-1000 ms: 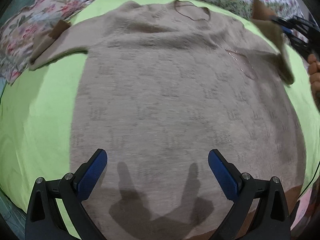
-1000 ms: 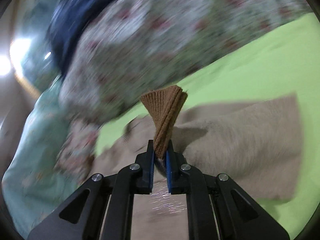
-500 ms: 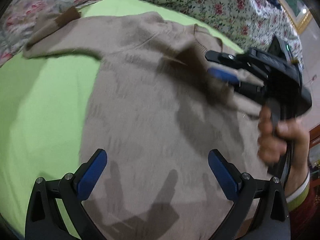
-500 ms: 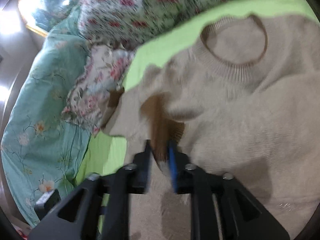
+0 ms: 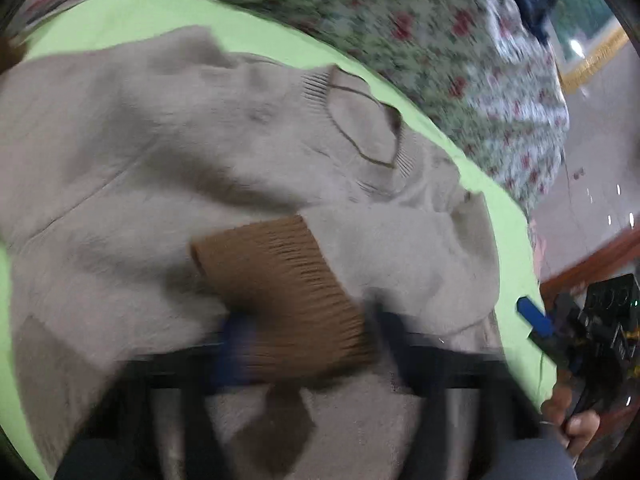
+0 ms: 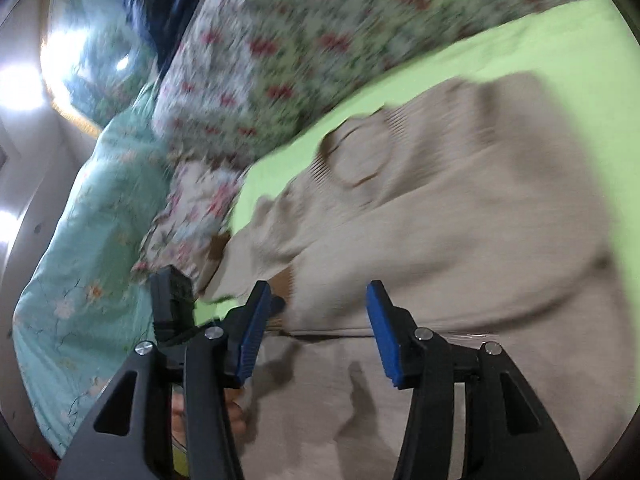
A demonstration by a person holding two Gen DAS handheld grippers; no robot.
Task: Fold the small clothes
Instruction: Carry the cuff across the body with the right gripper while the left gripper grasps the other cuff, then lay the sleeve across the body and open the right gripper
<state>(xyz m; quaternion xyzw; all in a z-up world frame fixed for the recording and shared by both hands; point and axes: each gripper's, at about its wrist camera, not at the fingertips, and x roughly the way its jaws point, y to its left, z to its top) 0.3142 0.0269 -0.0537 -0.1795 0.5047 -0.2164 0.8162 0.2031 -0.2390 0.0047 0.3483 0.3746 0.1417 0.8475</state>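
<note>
A beige knit sweater (image 5: 168, 168) lies on a lime green sheet (image 5: 132, 12), neck hole (image 5: 362, 124) toward the far side. One sleeve is folded over the chest, its brown ribbed cuff (image 5: 276, 280) lying flat. My left gripper (image 5: 308, 344) is blurred; its fingers (image 5: 236, 344) straddle the cuff with a wide gap, apparently open. My right gripper (image 6: 316, 326) is open and empty over the sweater body (image 6: 460, 240), and it also shows at the right edge of the left wrist view (image 5: 536, 316).
Floral bedding (image 5: 420, 40) is piled along the far side of the sheet. A teal flowered quilt (image 6: 88, 248) lies to the left in the right wrist view. A wooden bed edge (image 5: 592, 260) and floor are at the right.
The right gripper carried the sleeve cuff across the sweater, let it go and pulled back to the right, now open. The left gripper moved forward to the dropped cuff.
</note>
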